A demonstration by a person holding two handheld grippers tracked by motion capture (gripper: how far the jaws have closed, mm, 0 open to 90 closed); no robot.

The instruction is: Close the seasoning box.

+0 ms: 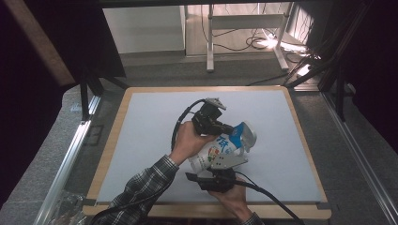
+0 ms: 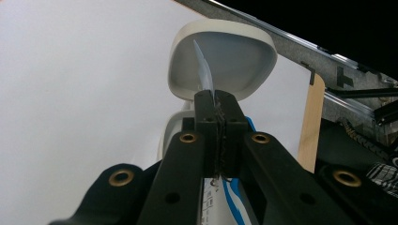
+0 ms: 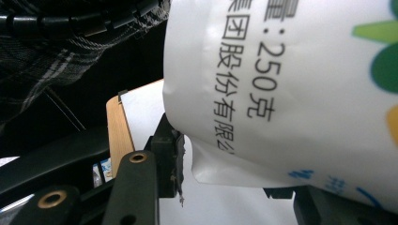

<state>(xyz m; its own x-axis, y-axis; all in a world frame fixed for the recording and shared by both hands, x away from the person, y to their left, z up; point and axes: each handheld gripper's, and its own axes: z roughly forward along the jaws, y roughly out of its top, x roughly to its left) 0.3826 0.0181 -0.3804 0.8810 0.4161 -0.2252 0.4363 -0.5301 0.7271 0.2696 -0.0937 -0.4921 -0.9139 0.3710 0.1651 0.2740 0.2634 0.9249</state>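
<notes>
A white packet (image 1: 220, 150) with blue and green print hangs tilted over the middle of the white board (image 1: 141, 140). Its white rounded lid (image 2: 225, 61) stands flipped up at the top end. My left gripper (image 1: 231, 128) reaches in from the upper left and is shut on a thin clear tab (image 2: 202, 68) sticking up in front of that lid. My right gripper (image 1: 221, 159) comes from below and is shut on the packet's lower part (image 3: 300, 93). One pad (image 3: 172, 157) presses its edge; the other jaw is mostly hidden under the packet.
The board has a wooden rim (image 1: 206, 88) and metal rails (image 1: 70, 150) run along both sides. Beyond the far edge stand desk legs (image 1: 210, 42) and loose cables (image 1: 263, 42). A plaid sleeve (image 1: 141, 187) crosses the near left of the board.
</notes>
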